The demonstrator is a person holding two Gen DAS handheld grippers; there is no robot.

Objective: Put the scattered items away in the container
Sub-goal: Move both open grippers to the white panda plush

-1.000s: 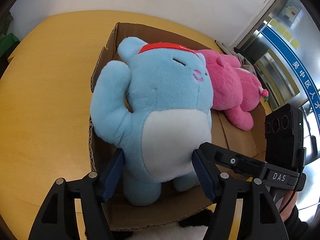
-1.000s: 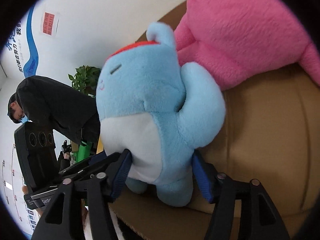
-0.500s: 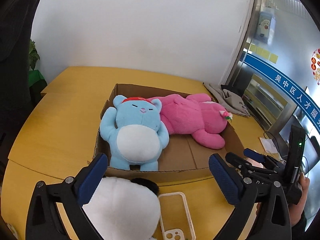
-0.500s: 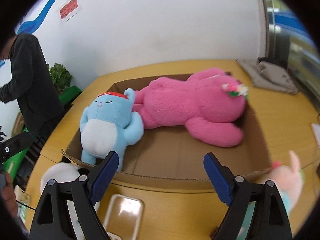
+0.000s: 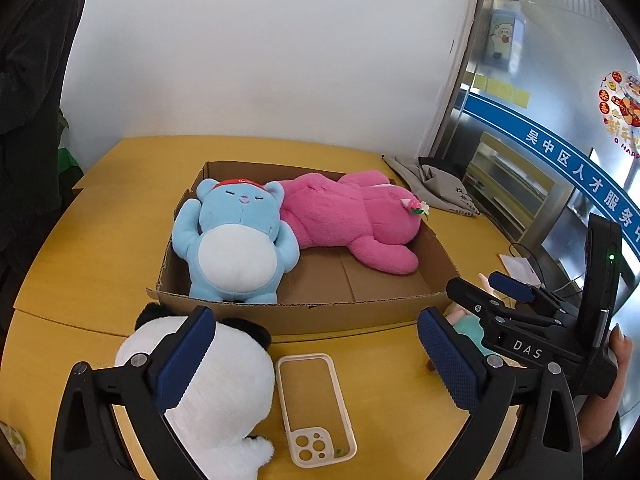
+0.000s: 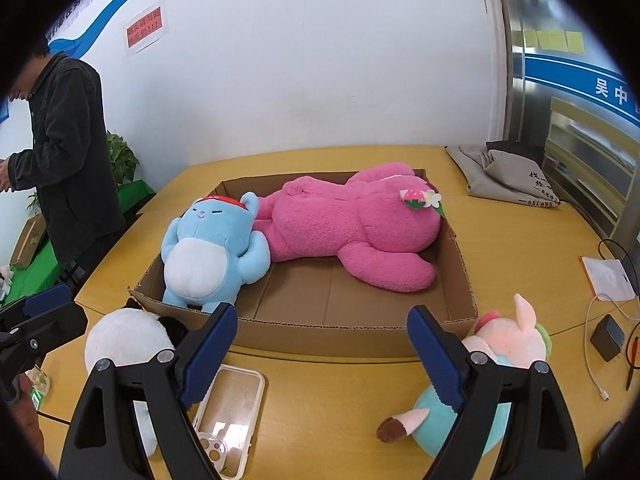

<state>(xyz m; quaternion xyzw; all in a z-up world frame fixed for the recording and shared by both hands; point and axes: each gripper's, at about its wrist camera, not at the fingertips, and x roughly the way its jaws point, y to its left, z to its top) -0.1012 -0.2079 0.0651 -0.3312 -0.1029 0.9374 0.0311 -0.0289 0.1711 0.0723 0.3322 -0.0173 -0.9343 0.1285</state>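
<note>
Spanning yellow table (image 5: 100,248), cardboard box (image 5: 328,316) (white wall behind).

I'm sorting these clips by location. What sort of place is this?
Probably an office or public service centre, not a home: a wall notice, a blue signage band with lettering on glass partitions, and sticky notes by a large yellow table.

plush toys, four in all: two lying in the box, blue bear (image 5: 236,240) and pink bear (image 5: 352,220); two on the table outside it, white panda (image 5: 204,380) and pastel pink-and-teal toy (image 6: 500,368). cardboard box (image 6: 352,336): one. clear phone case (image 5: 316,404): one. grey cloth bag (image 6: 504,176): one. standing person (image 6: 68,152): one.
</note>
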